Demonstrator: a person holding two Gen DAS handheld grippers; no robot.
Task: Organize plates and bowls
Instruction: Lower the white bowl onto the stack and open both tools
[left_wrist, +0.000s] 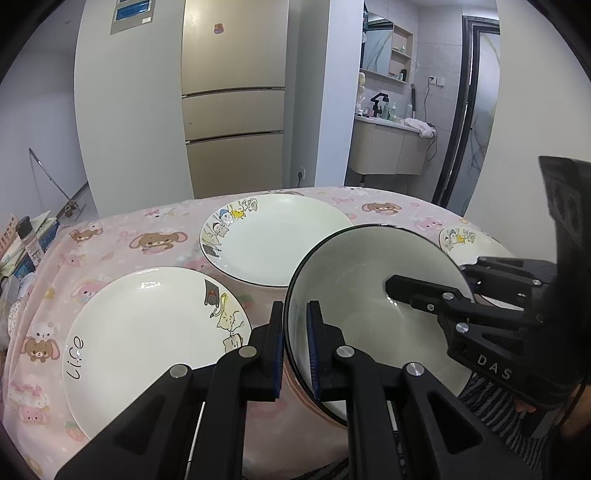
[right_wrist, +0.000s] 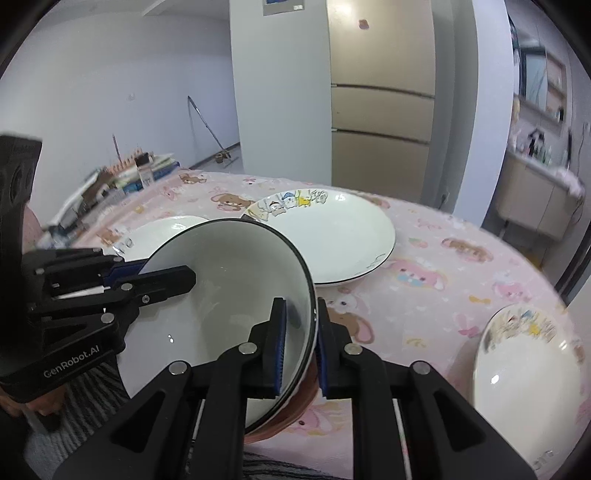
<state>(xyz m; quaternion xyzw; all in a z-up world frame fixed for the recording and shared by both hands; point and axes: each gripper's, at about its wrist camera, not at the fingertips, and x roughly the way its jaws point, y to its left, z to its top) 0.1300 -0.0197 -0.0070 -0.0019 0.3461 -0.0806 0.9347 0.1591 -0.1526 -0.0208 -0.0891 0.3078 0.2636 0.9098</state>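
While both grippers hold the same bowl, the count on the surface (left_wrist: 122, 229) (pink cartoon-print cloth) is 3 plates + 1 bowl, w/ 2 grippers in view.

Largest first: the deep plate (left_wrist: 280, 236) sits upper centre of the left wrist view, white, thin dark rim, cartoon figures along its upper-left edge. The flat plate (left_wrist: 147, 339) fills lower left of that view; white, cartoon animals on its right edge, handwritten lettering at its left. The third plate (right_wrist: 532, 373) lies lower right of the right wrist view, partly cut off by the frame edge, same cartoon band at its top.

Bowl (left_wrist: 362, 302): centre to lower centre in both views, white and glossy inside, thin black rim, a pinkish-brown outside showing at its bottom edge. It's tilted, opening facing the cameras; whether its base touches the surface I can't tell.

Left gripper (left_wrist: 295, 350): clamped on the bowl's left rim, one blue pad outside the wall, one inside. In the right wrist view it enters from the left edge.

Right gripper (right_wrist: 300, 350): straddles the bowl's right rim, inner pad against the inside wall, outer pad just beside the outside w/ a slight gap near the tip, so the hold looks loose. In the left wrist view it comes in from the right.
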